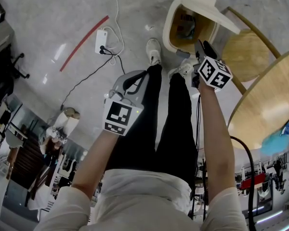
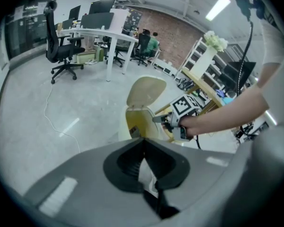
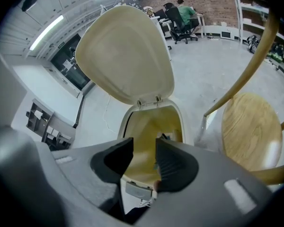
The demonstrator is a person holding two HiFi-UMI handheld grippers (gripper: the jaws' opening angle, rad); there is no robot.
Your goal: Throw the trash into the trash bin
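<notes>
– Trash bin [image 1: 168, 27] first: lid up, at one o'clock from the shoes [image 1: 154, 51], litter [image 1: 185, 29] inside.
– Right gripper [image 3: 144, 161] hangs over its mouth, jaws spread, empty. That drop looks done.
– Left gripper [image 2: 143, 144], at seven o'clock from it, seems to pinch a white scrap [image 2: 147, 175].
– Its turn, I'd say: carry it over the mouth, then let go.

I stand on a grey, polished concrete floor [image 1: 53, 23]. My two white shoes [image 1: 153, 51] are planted just beside the cream trash bin [image 1: 167, 28], which sits on the floor with its lid up. Left of my feet lie a white power strip [image 1: 102, 41], its cables [image 1: 82, 83] and a red strip [image 1: 84, 43]. A wooden chair [image 1: 248, 52] stands beside the bin.
</notes>
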